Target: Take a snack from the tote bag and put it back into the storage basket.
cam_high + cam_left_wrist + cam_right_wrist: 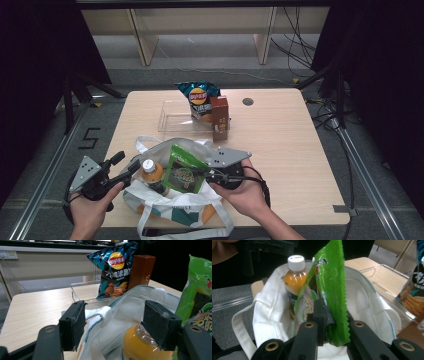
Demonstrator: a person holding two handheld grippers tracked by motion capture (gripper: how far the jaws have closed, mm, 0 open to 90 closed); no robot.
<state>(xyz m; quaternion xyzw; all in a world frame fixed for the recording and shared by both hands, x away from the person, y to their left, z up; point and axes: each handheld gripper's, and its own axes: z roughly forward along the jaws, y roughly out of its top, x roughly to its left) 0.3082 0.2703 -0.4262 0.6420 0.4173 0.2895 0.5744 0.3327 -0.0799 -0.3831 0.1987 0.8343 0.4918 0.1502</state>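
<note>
My right gripper is pinched on the lower edge of a green snack packet, its jaws pressed close together on the crinkled foil; in the right gripper view the packet stands upright between them, its zigzag side seam running down past my near jaw. The packet sits in the mouth of a white tote bag that lies at my edge of the wooden table, and right beside it in the bag is an orange drink bottle with a white cap, standing upright. My left gripper has its jaws spread wide at the bag's left rim; in the left gripper view the white fabric and a strap run between the two pads without either pad pressing on them, and the bottle's orange shoulder shows just below. Farther back on the table a clear plastic tray holds a blue Lay's crisp bag and a tall brown carton, both upright and touching.
</note>
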